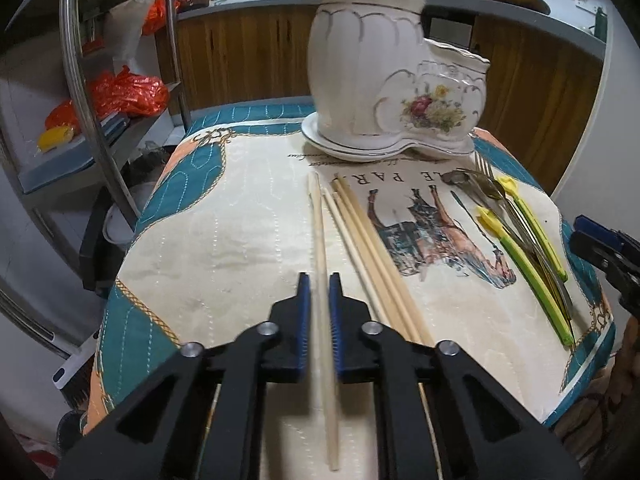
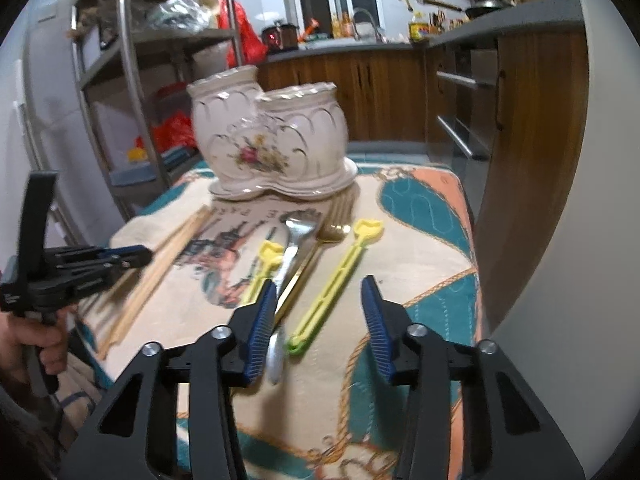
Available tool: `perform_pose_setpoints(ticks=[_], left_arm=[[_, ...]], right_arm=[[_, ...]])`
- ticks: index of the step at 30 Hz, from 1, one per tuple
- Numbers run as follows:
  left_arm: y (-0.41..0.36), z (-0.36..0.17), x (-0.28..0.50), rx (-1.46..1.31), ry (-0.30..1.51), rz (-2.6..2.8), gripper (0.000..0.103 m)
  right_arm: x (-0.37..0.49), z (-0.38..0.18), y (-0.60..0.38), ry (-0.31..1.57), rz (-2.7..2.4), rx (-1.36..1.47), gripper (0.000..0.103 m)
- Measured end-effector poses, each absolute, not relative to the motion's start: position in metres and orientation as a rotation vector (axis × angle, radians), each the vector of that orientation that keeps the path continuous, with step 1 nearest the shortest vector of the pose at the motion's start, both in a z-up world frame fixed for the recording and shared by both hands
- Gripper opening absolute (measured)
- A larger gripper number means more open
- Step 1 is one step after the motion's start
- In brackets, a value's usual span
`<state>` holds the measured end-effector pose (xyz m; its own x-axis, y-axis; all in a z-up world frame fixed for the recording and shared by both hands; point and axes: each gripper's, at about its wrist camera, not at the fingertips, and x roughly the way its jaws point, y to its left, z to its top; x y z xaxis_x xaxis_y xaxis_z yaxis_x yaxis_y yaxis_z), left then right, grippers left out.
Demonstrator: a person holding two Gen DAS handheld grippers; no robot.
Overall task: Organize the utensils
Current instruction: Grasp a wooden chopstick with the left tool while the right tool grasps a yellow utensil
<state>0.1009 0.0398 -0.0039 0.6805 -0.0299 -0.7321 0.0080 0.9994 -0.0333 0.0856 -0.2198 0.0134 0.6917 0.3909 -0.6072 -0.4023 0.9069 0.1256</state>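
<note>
Holder (image 1: 384, 92): white ceramic, two joined pots, a tall one and a lower one with a flower print, standing on a matching saucer (image 1: 320, 142) at the far end of the table. You cannot see inside either pot from these angles; nothing sticks up above their rims.

Your left gripper (image 1: 319, 284) is clenched on one pale chopstick (image 1: 320, 236). The blue pads sit against its sides, and the stick runs forward from between them along the cloth (image 1: 224, 248) toward the holder. No earlier picture to compare, so note only the grip.

Just right of that stick lie three more chopsticks (image 1: 362, 236), side by side on the cloth, fanned slightly toward the saucer.

Your right gripper (image 2: 320, 292) hangs over the cutlery with its jaws apart. A green-and-yellow scoop (image 2: 340, 272) lies between the pads, touched by neither. The left pad is over a silver spoon (image 2: 296, 236) and a gold fork (image 2: 320, 240), which cross each other. A second yellow scoop (image 2: 266, 258) lies left of the spoon.

All utensils are on the cloth, near the holder's front, outside it.

Your left hand (image 2: 36, 344) shows at the edge of the right view, gripping its handle.
</note>
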Motion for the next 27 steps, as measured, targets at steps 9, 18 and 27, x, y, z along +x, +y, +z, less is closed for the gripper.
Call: perform_pose_setpoints(ticks=[9,18,27], left_arm=[[0.052,0.0,0.109,-0.075,0.878,-0.076,0.008],[0.045,0.005,0.136,0.043,1.022,-0.162,0.008],[0.041,0.011,0.175,0.101,1.235,-0.223,0.017]], right_arm=[[0.135,0.002,-0.207,0.862,0.442,-0.086,0.038],[0.164,0.011,-0.203,1.06,0.489,-0.238,0.021],[0.194,0.013,-0.187,1.28,0.44,-0.346,0.022]])
